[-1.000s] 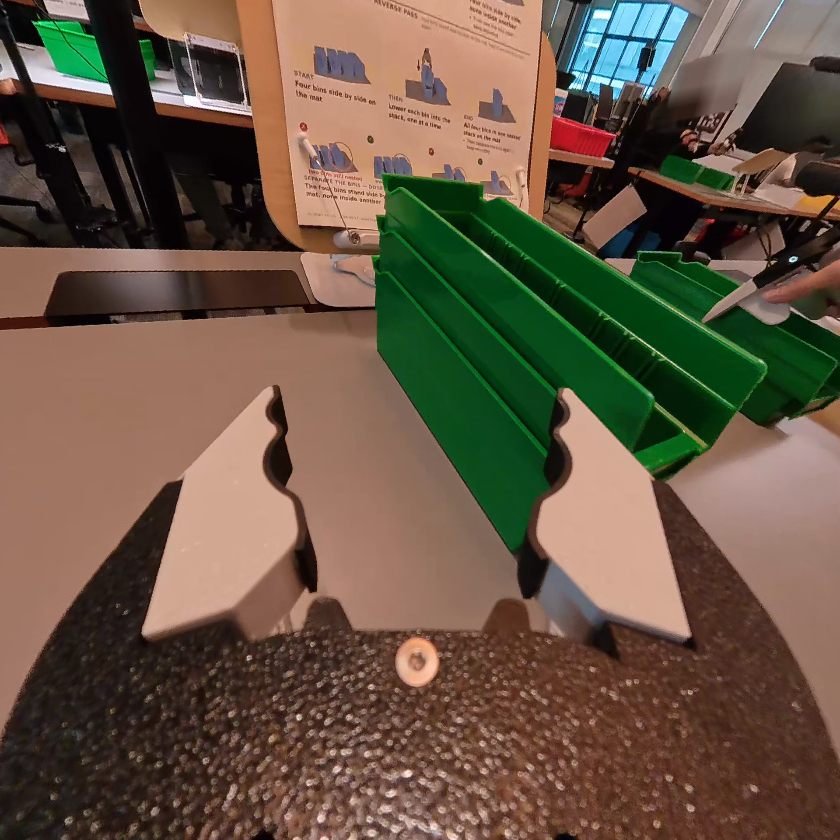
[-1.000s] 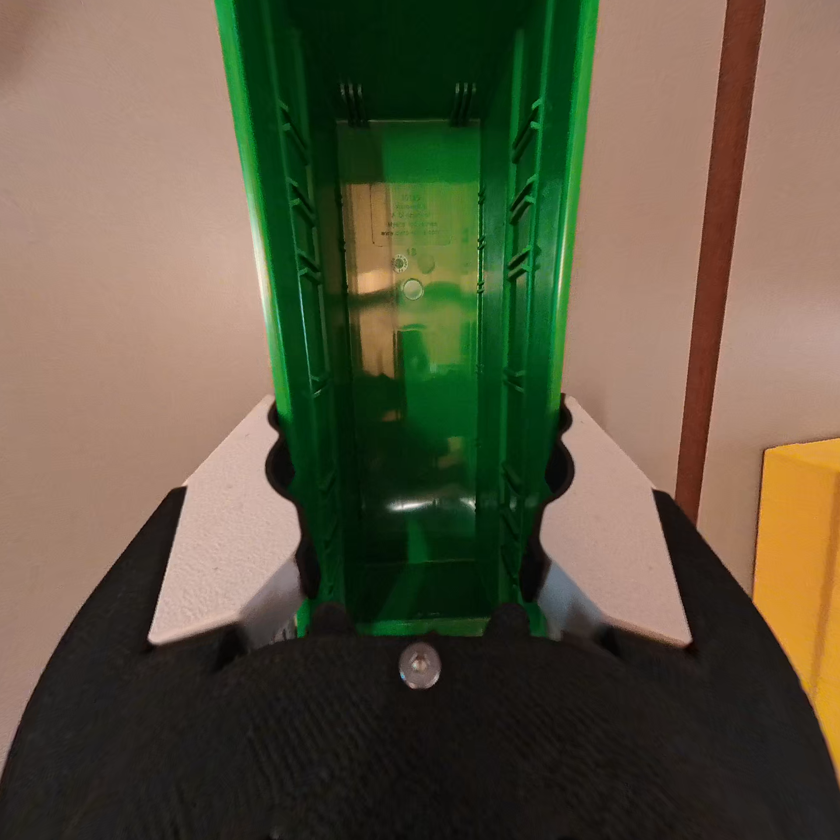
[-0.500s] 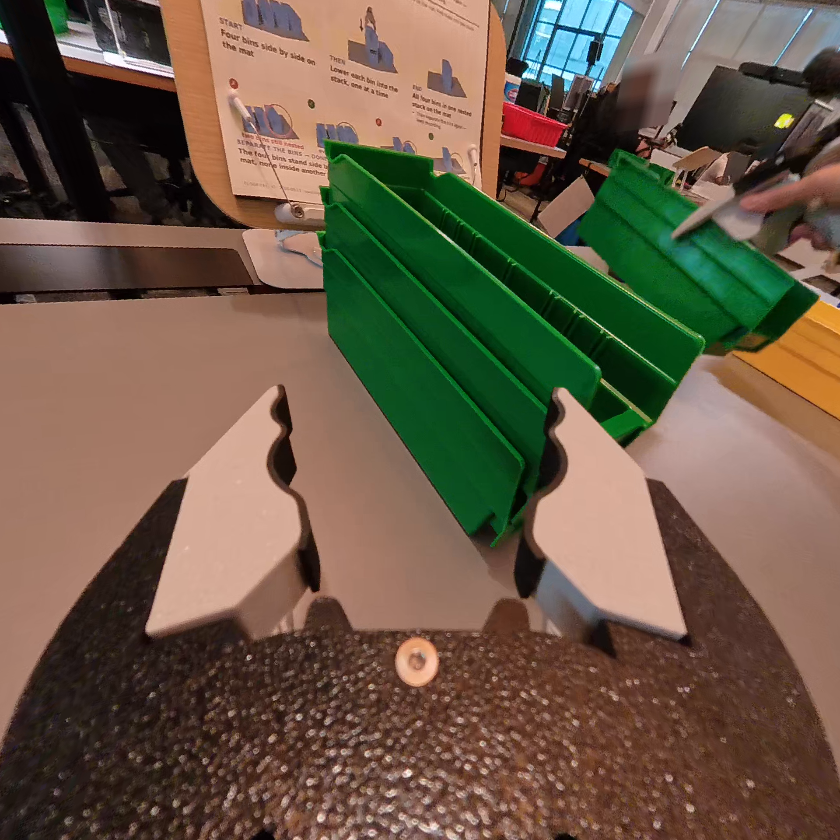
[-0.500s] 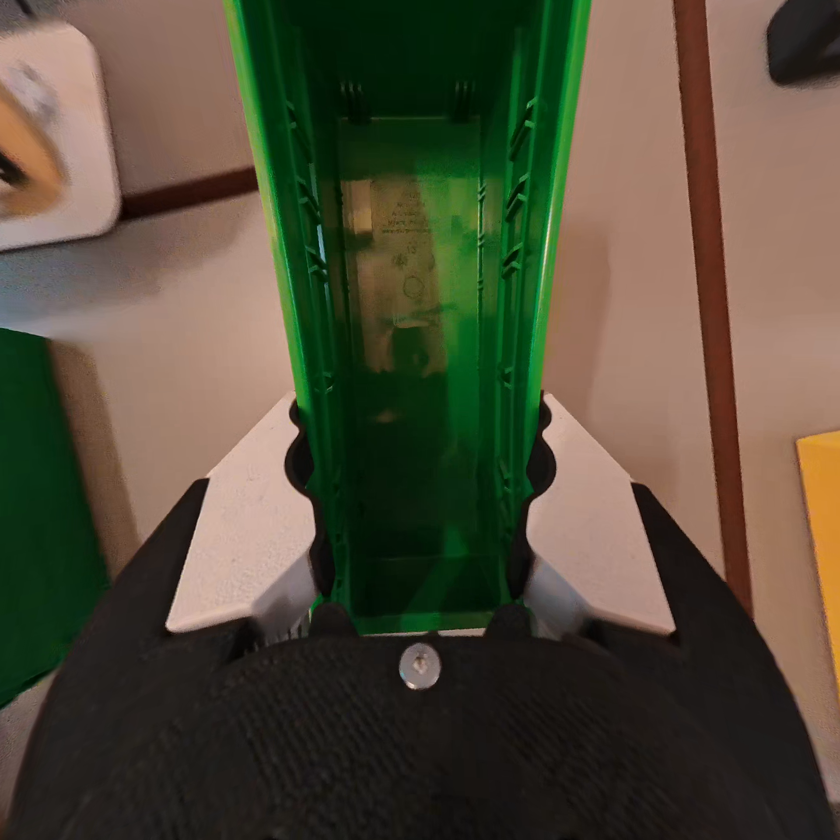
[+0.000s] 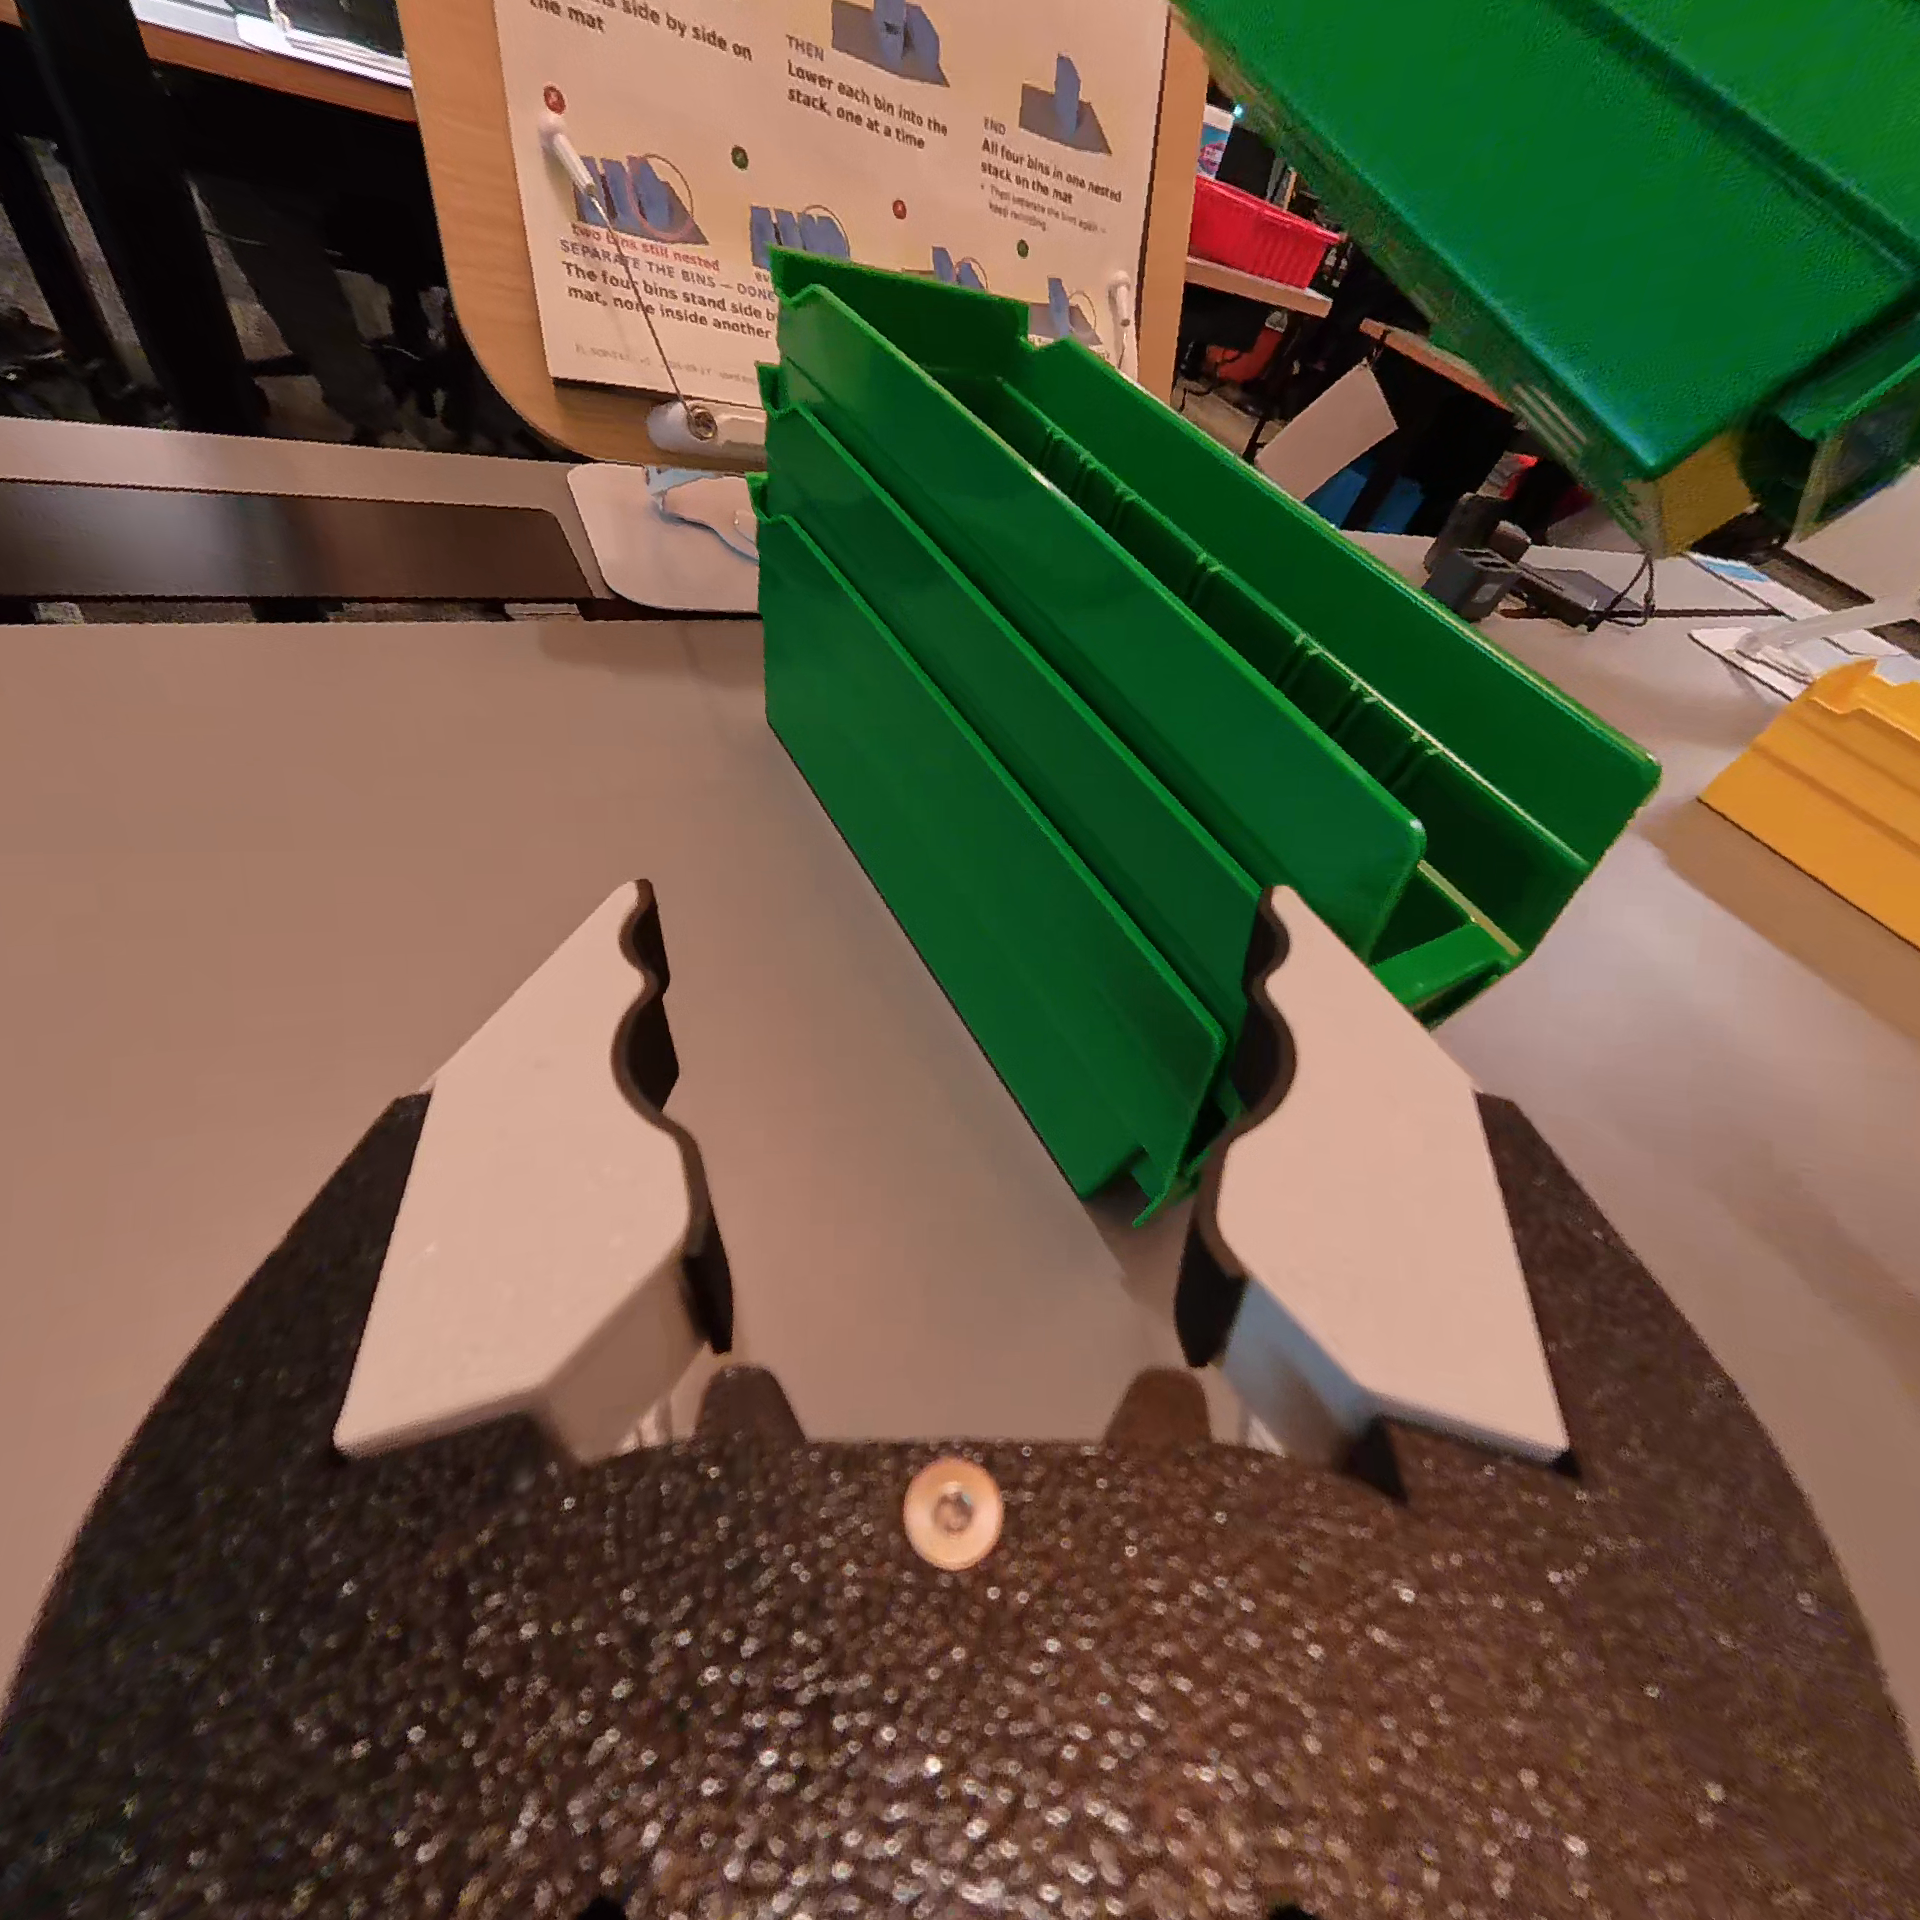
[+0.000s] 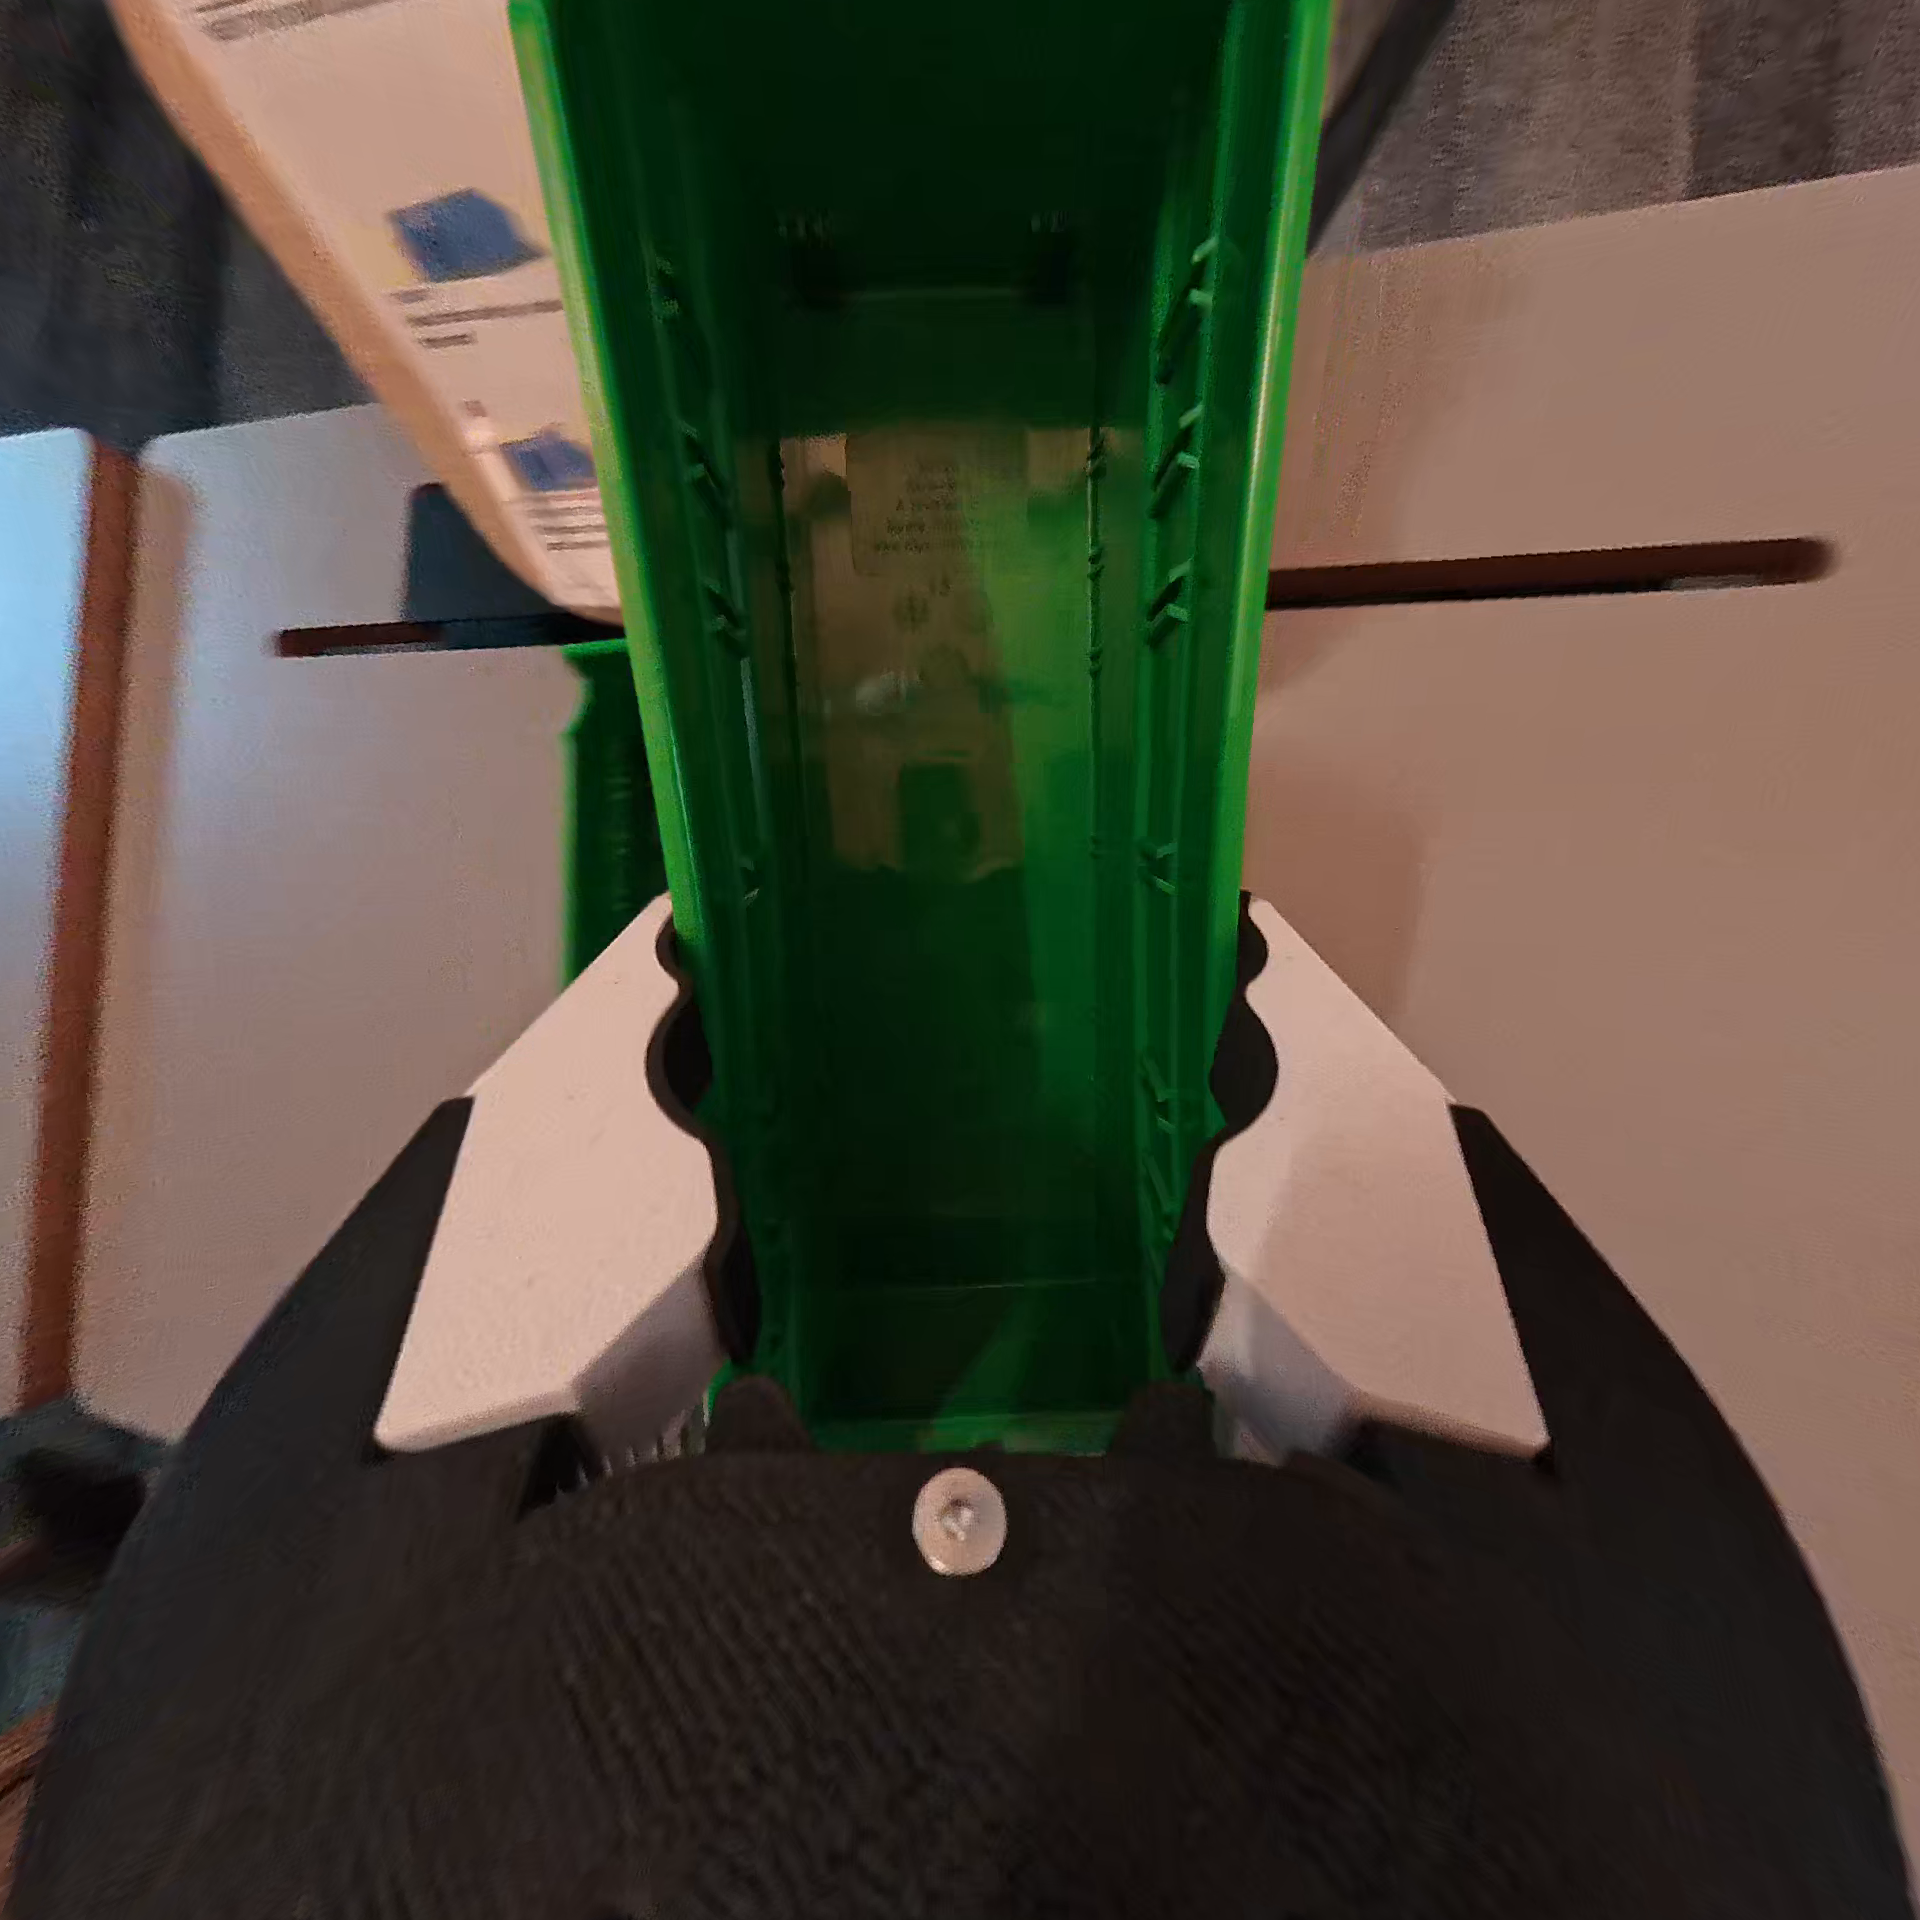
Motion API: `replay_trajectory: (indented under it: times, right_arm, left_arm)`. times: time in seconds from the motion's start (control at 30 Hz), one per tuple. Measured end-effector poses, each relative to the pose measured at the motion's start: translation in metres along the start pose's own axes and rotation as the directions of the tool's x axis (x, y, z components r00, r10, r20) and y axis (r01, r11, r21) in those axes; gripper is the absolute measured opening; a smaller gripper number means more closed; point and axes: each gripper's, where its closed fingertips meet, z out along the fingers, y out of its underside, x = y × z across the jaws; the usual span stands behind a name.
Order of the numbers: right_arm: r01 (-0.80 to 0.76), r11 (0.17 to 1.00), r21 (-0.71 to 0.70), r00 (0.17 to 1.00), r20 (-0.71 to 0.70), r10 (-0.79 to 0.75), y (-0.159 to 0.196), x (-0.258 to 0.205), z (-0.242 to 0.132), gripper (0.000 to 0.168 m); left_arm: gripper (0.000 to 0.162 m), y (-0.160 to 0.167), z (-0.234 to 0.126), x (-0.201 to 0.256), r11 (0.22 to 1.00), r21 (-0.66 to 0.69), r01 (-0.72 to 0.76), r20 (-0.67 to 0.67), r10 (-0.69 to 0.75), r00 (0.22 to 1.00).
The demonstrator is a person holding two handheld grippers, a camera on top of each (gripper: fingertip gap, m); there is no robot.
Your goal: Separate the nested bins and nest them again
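Green bin [image 6: 935, 727] held aloft, walls pinched in right claw [image 6: 961, 1132] | nested stack [image 5: 1091, 748] on bench [image 5: 312, 831], mid-right | left claw [image 5: 956, 1122] gaping, empty, near stack's end | risk: crooked lowering jams rims, tips stack

A broad, matte grey-beige surface [image 5: 312, 883] carries everything. On it stands a stack of nested green bins [image 5: 1039, 831], long and narrow, tilted with its open top toward the right and its near end reaching almost to the front. Behind the stack sits the pale base plate [image 5: 644, 540] of an upright instruction board [image 5: 831, 156] — it lies flat, just beside the bins' far end. At the right edge rests a yellow bin stack [image 5: 1849, 790], well apart from the green one — and farther back a small dark device [image 5: 1496, 582] with a cord.
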Motion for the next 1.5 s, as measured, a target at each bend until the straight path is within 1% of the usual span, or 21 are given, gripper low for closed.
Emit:
replay_trajectory:
  times: [0.1, 0.2, 0.37, 0.53, 0.67, 0.77, 0.93, 1.1, 1.27, 1.5]
  right_arm:
    - [-0.023, 1.000, -0.014, 0.999, 0.044, 0.024, 0.012, -0.045, 0.008, 0.099]
    - [-0.026, 0.999, -0.022, 0.999, 0.030, 0.027, 0.024, -0.073, 0.018, 0.099]
    - [-0.054, 0.998, 0.023, 0.998, 0.017, 0.054, 0.031, -0.104, 0.026, 0.099]
    - [-0.011, 0.999, 0.036, 1.000, -0.015, 0.011, 0.042, -0.126, 0.036, 0.099]
    - [0.043, 0.999, 0.032, 0.996, -0.077, -0.040, 0.051, -0.127, 0.042, 0.099]
    - [0.072, 0.996, 0.056, 0.989, -0.136, -0.064, 0.052, -0.120, 0.042, 0.099]
    - [0.084, 0.994, 0.070, 0.987, -0.144, -0.073, 0.054, -0.122, 0.041, 0.099]
    - [0.086, 0.994, 0.073, 0.991, -0.112, -0.077, 0.058, -0.130, 0.038, 0.100]
    - [0.038, 0.998, 0.047, 0.993, -0.116, -0.032, 0.071, -0.121, 0.040, 0.101]
    - [0.051, 0.999, 0.004, 0.984, -0.169, -0.050, 0.087, -0.117, 0.057, 0.104]
  left_arm:
    - [0.109, -0.006, -0.007, -0.004, 1.000, 0.025, 0.005, 0.009, -0.005, 1.000]
    - [0.109, -0.015, -0.015, -0.005, 0.998, 0.055, 0.009, 0.009, -0.009, 1.000]
    - [0.109, -0.027, -0.028, -0.005, 0.995, 0.099, 0.025, -0.009, -0.025, 1.000]
    - [0.109, -0.037, -0.038, -0.006, 0.988, 0.141, 0.063, -0.037, -0.059, 0.998]
    - [0.109, -0.039, -0.040, -0.003, 0.986, 0.148, 0.075, -0.057, -0.067, 0.996]
    - [0.109, -0.041, -0.041, 0.000, 0.986, 0.151, 0.075, -0.069, -0.065, 0.995]
    - [0.108, -0.041, -0.039, 0.003, 0.984, 0.153, 0.093, -0.092, -0.080, 0.993]
    - [0.108, -0.039, -0.038, 0.007, 0.986, 0.142, 0.087, -0.099, -0.073, 0.992]
    - [0.108, -0.038, -0.037, 0.011, 0.987, 0.137, 0.088, -0.111, -0.073, 0.991]
    - [0.108, -0.044, -0.045, 0.006, 0.981, 0.163, 0.105, -0.107, -0.088, 0.990]
